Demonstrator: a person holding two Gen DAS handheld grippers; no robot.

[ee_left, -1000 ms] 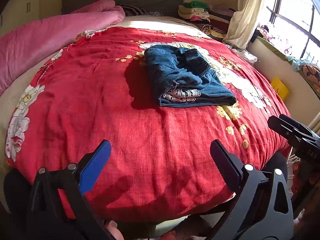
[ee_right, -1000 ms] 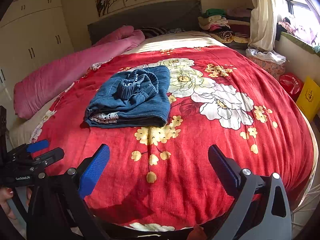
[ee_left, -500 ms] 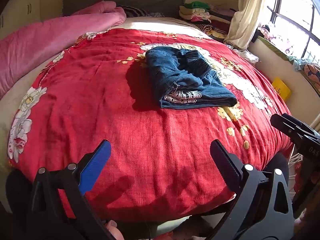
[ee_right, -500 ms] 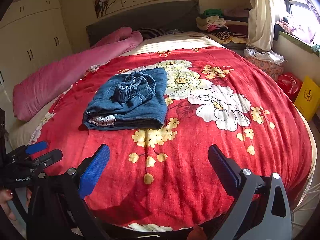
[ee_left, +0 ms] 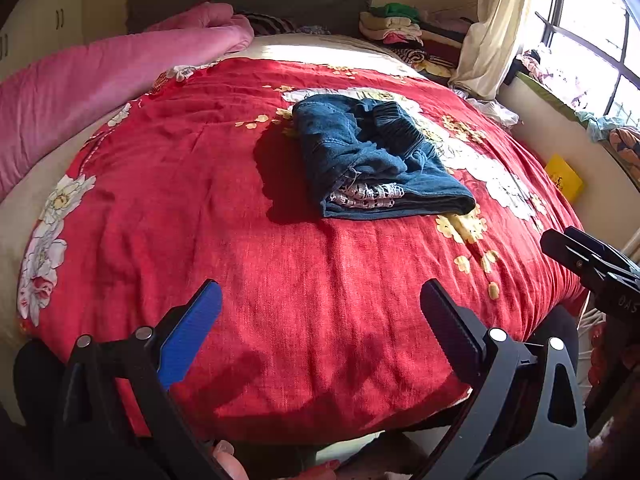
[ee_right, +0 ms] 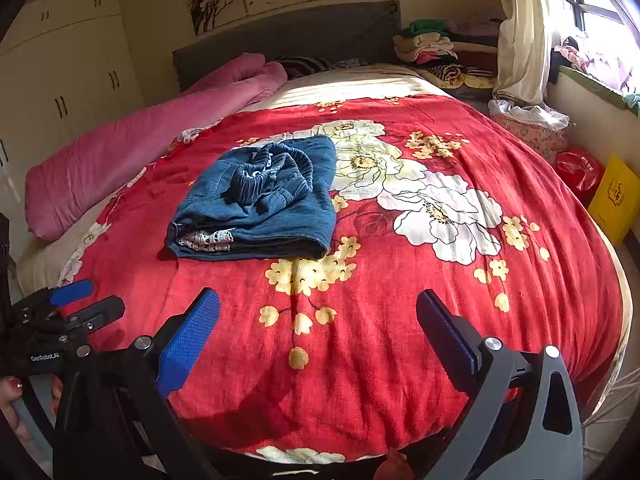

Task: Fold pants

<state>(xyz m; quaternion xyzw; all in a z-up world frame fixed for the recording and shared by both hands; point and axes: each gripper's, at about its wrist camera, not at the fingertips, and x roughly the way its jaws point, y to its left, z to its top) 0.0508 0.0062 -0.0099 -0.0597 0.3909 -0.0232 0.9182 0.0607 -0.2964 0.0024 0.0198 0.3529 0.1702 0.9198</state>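
One pair of blue denim pants [ee_right: 260,204] lay folded into a thick, roughly rectangular bundle on the red floral bedspread [ee_right: 400,320], near the middle of the bed and toward its pink-quilt side. The bundle's long axis ran from the foot of the bed toward the grey headboard [ee_right: 288,40]; its layered open edge, with a strip of pale lace showing between the denim layers, faced the foot, while the bunched elastic waistband sat crumpled on top toward the headboard end. In the left wrist view the same pants [ee_left: 372,160] cast a dark shadow onto the spread on their left. Two grippers were in play, both held low at the foot of the bed, level and pointing forward over the bedspread, well apart from the pants and touching nothing. The left gripper [ee_left: 320,320] had its jaws spread wide with only red cloth between them; the right gripper [ee_right: 318,326] was likewise wide apart and empty. Each appeared at the edge of the other's view, the left gripper at the left of the right wrist view with fingers of a hand [ee_right: 12,388] wrapped on its handle. One rolled pink quilt [ee_right: 132,148] lay along the bed's far left side, one stack of folded clothes [ee_right: 428,46] sat beside the headboard, and one yellow bag [ee_right: 616,196] stood on the floor by the window wall.
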